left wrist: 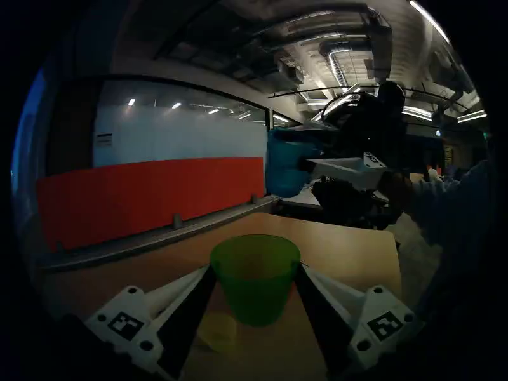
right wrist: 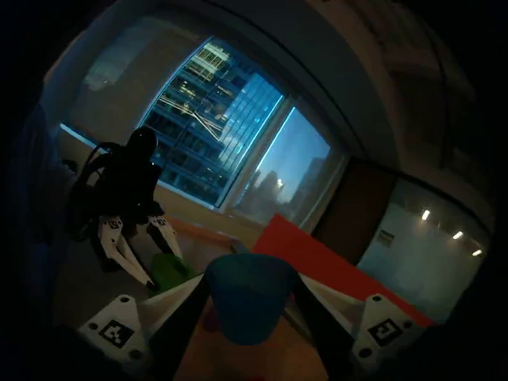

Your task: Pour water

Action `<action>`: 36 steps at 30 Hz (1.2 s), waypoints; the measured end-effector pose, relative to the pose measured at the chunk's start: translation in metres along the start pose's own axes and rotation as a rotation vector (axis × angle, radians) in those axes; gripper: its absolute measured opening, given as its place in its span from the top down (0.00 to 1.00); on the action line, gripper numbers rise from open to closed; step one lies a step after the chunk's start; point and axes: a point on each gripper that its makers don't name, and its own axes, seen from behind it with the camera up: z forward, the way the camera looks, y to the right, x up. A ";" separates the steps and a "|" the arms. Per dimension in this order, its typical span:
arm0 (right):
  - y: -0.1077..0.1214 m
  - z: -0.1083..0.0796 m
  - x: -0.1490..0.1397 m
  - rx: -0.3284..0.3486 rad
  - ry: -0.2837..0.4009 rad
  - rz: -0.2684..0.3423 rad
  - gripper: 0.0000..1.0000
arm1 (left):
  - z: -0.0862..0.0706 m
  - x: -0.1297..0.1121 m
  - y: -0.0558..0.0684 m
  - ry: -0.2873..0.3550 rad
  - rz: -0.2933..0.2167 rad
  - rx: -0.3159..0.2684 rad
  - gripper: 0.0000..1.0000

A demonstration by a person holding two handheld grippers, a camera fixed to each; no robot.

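A translucent green cup (left wrist: 254, 286) stands upright between the fingers of my left gripper (left wrist: 254, 272), which is shut on it just above the wooden table (left wrist: 346, 247). My right gripper (right wrist: 249, 279) is shut on a blue cup (right wrist: 247, 308). In the left gripper view that blue cup (left wrist: 287, 164) hangs high above the table's far edge, held by the right gripper (left wrist: 317, 168) with a sleeved arm (left wrist: 451, 203) behind it. In the right gripper view the left gripper (right wrist: 165, 270) shows off to the left with the green cup (right wrist: 171, 270). The two cups are well apart.
A small yellow object (left wrist: 219, 330) lies on the table right under the green cup. A red-and-white partition (left wrist: 152, 190) runs along the table's left side. Large windows (right wrist: 209, 146) stand behind the left gripper. The room is dim.
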 end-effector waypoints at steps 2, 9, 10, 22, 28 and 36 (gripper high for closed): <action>0.002 0.002 0.004 -0.003 0.000 -0.031 0.08 | 0.001 -0.001 0.003 0.001 -0.002 -0.005 0.14; 0.011 0.008 0.014 -0.015 0.002 -0.128 0.08 | 0.002 -0.002 0.014 0.006 -0.005 -0.028 0.14; 0.013 0.009 0.015 -0.018 0.002 -0.141 0.08 | 0.003 -0.002 0.016 0.006 -0.005 -0.032 0.14; 0.022 0.023 0.029 -0.040 0.008 -0.297 0.08 | 0.007 -0.001 0.030 0.003 0.006 -0.062 0.14; 0.025 0.028 0.031 -0.043 -0.005 -0.374 0.08 | 0.009 -0.001 0.036 -0.001 0.011 -0.077 0.14; 0.028 0.033 0.034 -0.044 -0.019 -0.465 0.08 | 0.010 -0.001 0.043 -0.005 0.017 -0.098 0.14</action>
